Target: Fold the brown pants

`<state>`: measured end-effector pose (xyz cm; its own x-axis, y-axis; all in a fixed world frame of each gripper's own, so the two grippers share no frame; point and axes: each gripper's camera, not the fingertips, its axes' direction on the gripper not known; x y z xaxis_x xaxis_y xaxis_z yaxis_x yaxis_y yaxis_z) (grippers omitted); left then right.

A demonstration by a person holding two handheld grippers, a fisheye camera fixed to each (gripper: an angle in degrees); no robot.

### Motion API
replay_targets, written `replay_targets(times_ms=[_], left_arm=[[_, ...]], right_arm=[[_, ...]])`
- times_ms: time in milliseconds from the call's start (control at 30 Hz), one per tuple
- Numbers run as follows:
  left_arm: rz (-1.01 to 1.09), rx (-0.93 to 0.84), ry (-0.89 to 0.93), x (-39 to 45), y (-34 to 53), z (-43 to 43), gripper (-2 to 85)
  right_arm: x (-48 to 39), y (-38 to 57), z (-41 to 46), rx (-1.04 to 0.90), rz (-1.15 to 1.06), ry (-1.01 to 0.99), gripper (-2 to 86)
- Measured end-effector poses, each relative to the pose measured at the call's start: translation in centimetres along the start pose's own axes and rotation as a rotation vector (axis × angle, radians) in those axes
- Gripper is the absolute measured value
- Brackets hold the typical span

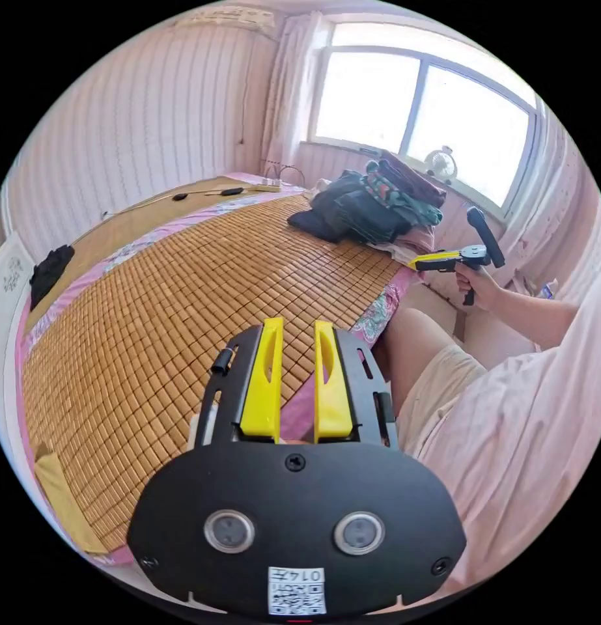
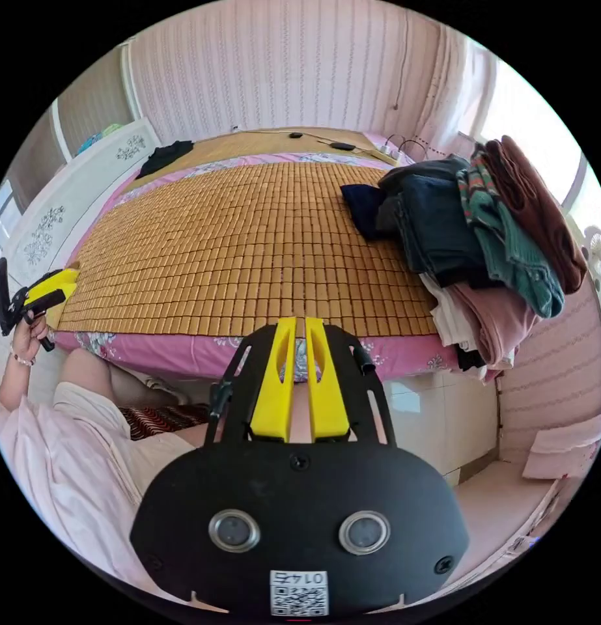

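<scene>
Your left gripper hangs over the near edge of the bamboo mat with its jaws slightly parted and nothing between them. Your right gripper is also held at the mat's near edge, jaws almost together and empty. The brown pants lie on top of the clothes pile at the mat's far corner beside the window, well apart from both grippers.
</scene>
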<state>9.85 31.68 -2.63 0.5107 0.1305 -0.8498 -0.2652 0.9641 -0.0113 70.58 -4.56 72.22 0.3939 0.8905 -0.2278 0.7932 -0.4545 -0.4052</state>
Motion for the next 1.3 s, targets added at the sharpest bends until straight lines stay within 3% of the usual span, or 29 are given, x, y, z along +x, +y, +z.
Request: replay_targets(times_ms=[367, 767, 900, 1167, 1300], left_arm=[[0.382, -0.036, 0.206, 11.5, -16.6, 16.0, 8.4], [0.722, 0.021, 0.235, 26.2, -30.6, 30.3, 9.7], [0.684, 0.005, 0.182, 26.8, -32.6, 34.7, 9.8], [0.383, -0.159, 0.224, 22.7, -35.5, 43.2, 13.0], [0.332, -0.096, 0.372, 23.1, -37.5, 42.7, 13.4]], right_arm=[[12.5, 3.7, -6.8, 0.231, 0.159, 0.199, 11.4], [21.1, 2.1, -12.8, 0.327, 0.16, 0.356, 15.2], [20.3, 2.3, -11.0, 0.282, 0.095, 0.241, 14.1], [18.2, 1.7, -2.4, 0.117, 0.04, 0.158, 17.5], [19.5, 1.4, -7.9, 0.286, 0.071, 0.225, 17.2]])
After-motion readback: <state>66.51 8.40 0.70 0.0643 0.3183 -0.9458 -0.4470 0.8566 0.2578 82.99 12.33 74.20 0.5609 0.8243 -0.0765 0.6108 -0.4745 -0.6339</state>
